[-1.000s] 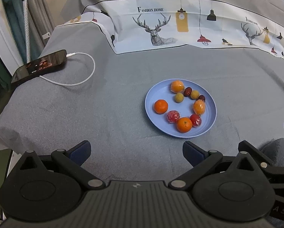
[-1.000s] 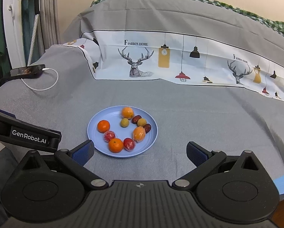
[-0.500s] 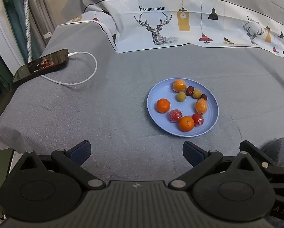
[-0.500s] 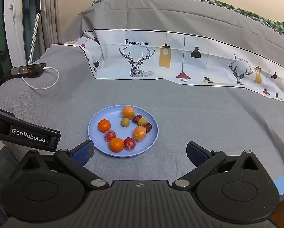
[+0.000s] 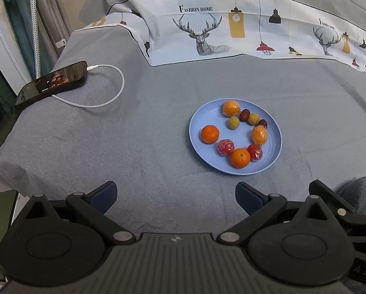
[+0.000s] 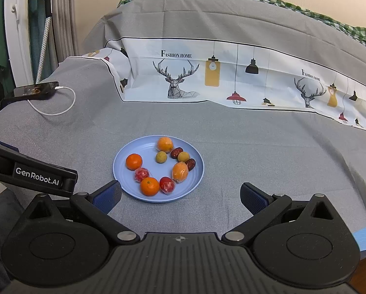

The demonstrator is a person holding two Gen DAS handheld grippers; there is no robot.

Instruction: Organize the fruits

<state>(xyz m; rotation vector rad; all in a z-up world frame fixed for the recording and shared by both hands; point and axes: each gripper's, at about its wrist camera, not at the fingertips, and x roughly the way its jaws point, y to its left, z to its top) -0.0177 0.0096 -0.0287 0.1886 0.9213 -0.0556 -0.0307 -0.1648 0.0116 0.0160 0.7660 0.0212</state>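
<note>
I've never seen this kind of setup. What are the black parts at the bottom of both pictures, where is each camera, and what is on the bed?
There is no robot arm: a person holds one two-finger gripper in each hand. Each picture comes from a fisheye camera on a gripper, looking forward along its fingers. The left gripper and the right gripper are both open and hold nothing. The black bar reading GenRobot.AI in the right wrist view is the left gripper's body. On the grey cover sits a blue plate with small fruits: oranges, some plastic-wrapped pieces, two yellowish round ones and dark red dates. A phone on a white cable lies far left.
</note>
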